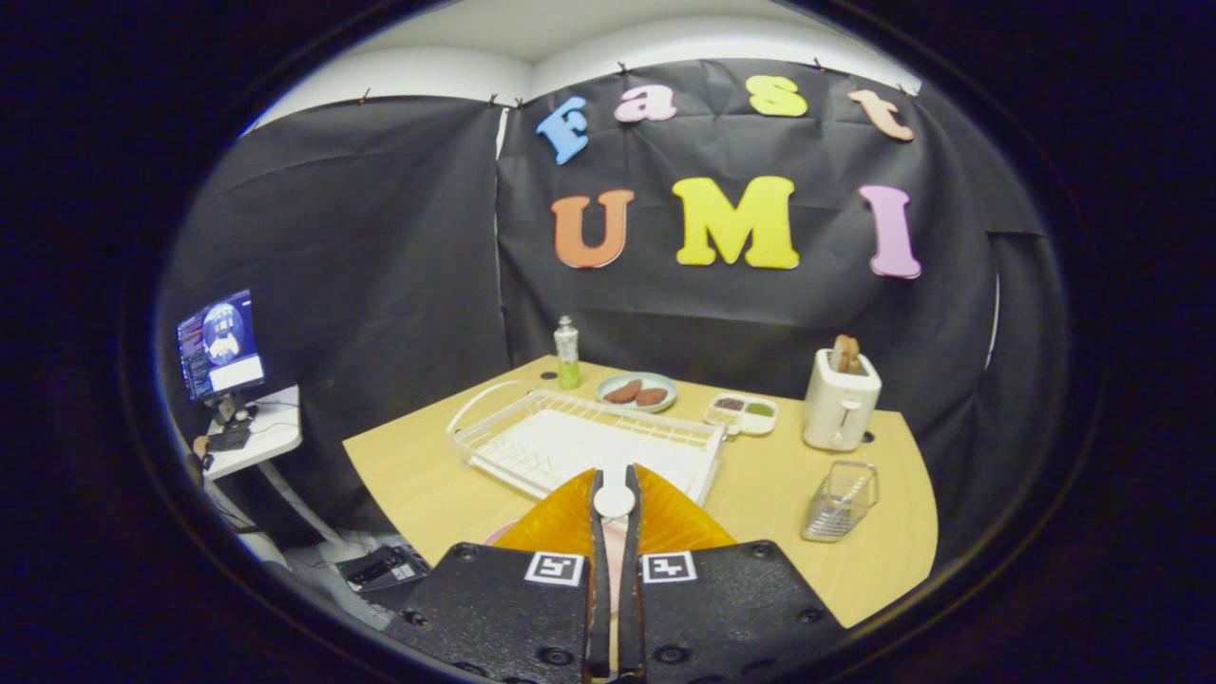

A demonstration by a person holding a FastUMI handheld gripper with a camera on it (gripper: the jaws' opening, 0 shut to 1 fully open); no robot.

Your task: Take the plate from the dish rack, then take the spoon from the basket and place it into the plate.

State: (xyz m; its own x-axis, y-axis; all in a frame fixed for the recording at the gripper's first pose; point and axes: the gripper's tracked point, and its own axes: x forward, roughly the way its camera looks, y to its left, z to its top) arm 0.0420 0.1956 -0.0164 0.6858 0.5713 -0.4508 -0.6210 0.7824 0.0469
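Gripper over near edge of table — fingers drawn together, clamped on white spoon, its round end poking out at the tips. Pink plate lies under the fingers, mostly hidden. Dish rack just beyond. Wire basket to the right, near toaster. Far side — bottle, dish w/ food.

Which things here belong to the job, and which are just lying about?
Job: gripper, shut on the spoon; pink plate under it; dish rack; basket.
Idle: toaster, bottle, food dish, condiment tray, monitor.
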